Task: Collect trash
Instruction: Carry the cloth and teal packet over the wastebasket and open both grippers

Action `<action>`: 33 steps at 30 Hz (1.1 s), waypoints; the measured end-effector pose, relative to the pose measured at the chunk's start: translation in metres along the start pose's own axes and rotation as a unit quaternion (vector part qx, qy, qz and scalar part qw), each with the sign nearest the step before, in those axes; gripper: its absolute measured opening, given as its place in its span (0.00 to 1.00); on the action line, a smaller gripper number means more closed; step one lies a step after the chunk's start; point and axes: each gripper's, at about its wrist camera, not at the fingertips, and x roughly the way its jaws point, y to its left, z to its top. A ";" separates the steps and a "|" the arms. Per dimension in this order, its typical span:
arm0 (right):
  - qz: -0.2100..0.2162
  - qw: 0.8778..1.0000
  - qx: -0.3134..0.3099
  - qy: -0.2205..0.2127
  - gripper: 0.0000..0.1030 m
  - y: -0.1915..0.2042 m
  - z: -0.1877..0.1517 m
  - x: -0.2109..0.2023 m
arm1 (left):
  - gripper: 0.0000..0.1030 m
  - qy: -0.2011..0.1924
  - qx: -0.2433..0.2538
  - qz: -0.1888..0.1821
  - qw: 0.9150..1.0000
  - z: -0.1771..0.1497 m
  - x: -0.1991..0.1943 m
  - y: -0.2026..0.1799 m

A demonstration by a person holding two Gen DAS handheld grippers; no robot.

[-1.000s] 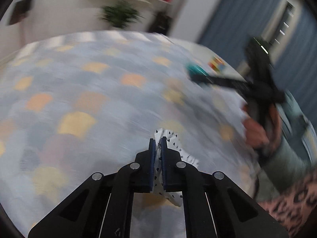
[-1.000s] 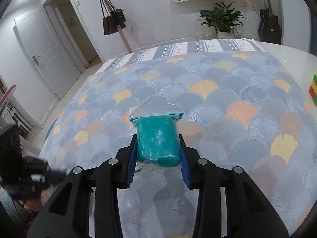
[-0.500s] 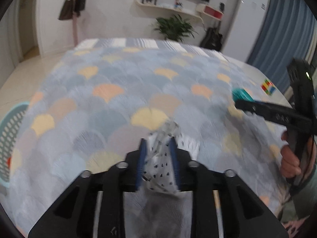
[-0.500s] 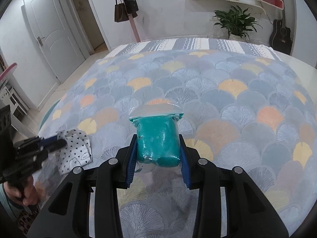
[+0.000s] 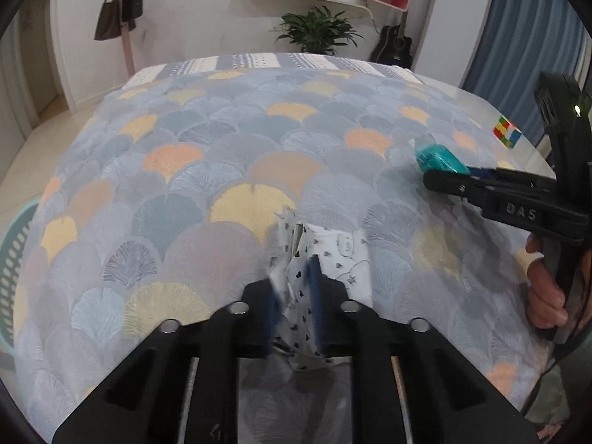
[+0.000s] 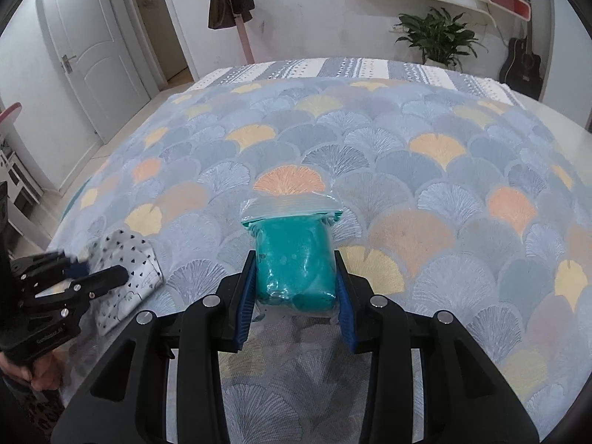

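Observation:
My left gripper (image 5: 294,288) is shut on a white cloth-like wrapper with small black hearts (image 5: 325,255), held just above the patterned bedspread (image 5: 222,155). The wrapper and left gripper (image 6: 100,272) also show at the left of the right wrist view, the wrapper (image 6: 129,266) hanging past the fingers. My right gripper (image 6: 294,281) is shut on a clear zip bag of teal stuff (image 6: 294,255) and holds it over the bedspread (image 6: 407,155). In the left wrist view the right gripper (image 5: 447,175) and teal bag (image 5: 438,159) are at the right.
A teal perforated basket (image 5: 14,259) stands on the floor at the bed's left edge. A colourful cube (image 5: 507,133) lies on the white surface at the far right. A door, hanging bags, a plant and a guitar line the far wall.
The left gripper has swung level toward the bed's middle, its fingers a little wider on the heart-print wrapper. The right gripper holds the teal bag still.

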 end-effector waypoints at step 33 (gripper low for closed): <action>0.134 0.975 -0.158 -0.077 0.34 0.274 0.146 0.018 | 0.03 -0.137 -0.292 0.180 0.929 0.006 -0.147 0.309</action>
